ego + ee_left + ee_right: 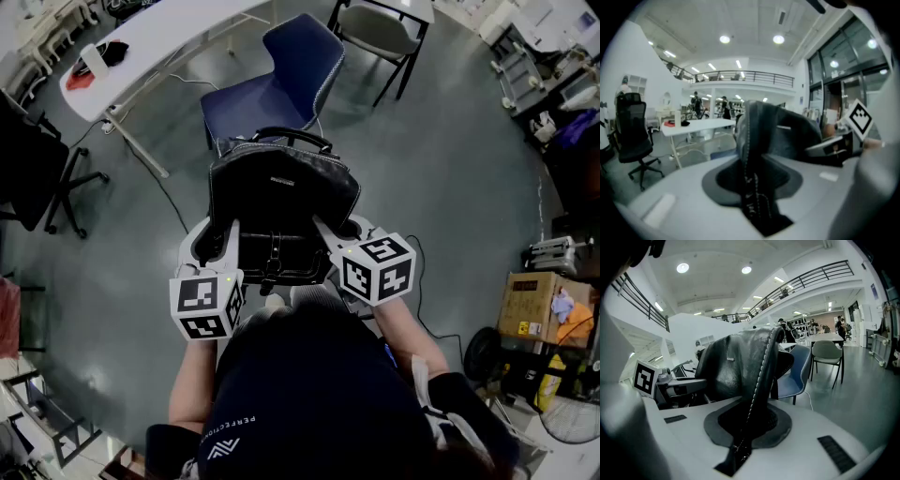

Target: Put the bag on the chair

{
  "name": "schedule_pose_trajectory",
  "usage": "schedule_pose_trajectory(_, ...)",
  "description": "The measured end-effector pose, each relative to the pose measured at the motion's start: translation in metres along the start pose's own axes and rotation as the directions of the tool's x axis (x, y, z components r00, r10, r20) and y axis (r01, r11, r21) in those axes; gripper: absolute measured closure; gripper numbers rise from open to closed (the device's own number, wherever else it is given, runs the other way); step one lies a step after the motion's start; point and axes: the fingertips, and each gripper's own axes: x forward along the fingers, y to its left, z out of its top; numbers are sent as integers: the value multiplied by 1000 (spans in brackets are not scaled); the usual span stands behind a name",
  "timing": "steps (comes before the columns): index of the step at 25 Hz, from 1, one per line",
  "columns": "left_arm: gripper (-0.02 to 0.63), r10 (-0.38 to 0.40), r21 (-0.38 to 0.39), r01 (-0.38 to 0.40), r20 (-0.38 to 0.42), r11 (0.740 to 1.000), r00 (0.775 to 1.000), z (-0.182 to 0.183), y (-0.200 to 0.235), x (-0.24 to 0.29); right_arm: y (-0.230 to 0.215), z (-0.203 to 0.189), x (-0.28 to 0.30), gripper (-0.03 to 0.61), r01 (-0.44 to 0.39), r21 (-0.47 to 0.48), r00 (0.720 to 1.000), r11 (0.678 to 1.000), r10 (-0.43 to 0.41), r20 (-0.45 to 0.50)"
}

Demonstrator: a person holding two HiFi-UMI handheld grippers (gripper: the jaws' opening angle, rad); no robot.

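A black leather bag [281,192] with a looped handle hangs in the air between both grippers, just in front of the blue chair [281,84]. My left gripper [217,239] is shut on the bag's left stitched edge [759,140], which runs down between the jaws. On the other side, my right gripper [333,234] is shut on the right edge of the bag [740,362]. In the right gripper view the blue chair [797,371] shows just behind the bag. The chair's seat has nothing on it. The bag's underside is hidden.
A white table [159,42] stands at the back left, with a cable trailing on the floor beneath it. A grey chair [380,33] is behind the blue one. A black office chair [37,159] is at the left and a cardboard box [530,305] at the right.
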Motion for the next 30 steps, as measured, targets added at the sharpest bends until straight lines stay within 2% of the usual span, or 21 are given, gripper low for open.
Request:
schedule_pose_trajectory(9,487,26,-41,-28,-41,999,999,-16,15,3,4,-11,19,560,-34,27,998,999,36,-58)
schedule_pose_trajectory(17,489,72,-89,-78,-67,993,995,-22,44,40,-13,1,67,560,-81,26,991,996,83,-100)
schedule_pose_trajectory(30,491,157,-117,-167,-88,979,984,12,83,119,-58,59,141,560,-182,27,973,983,184,-142)
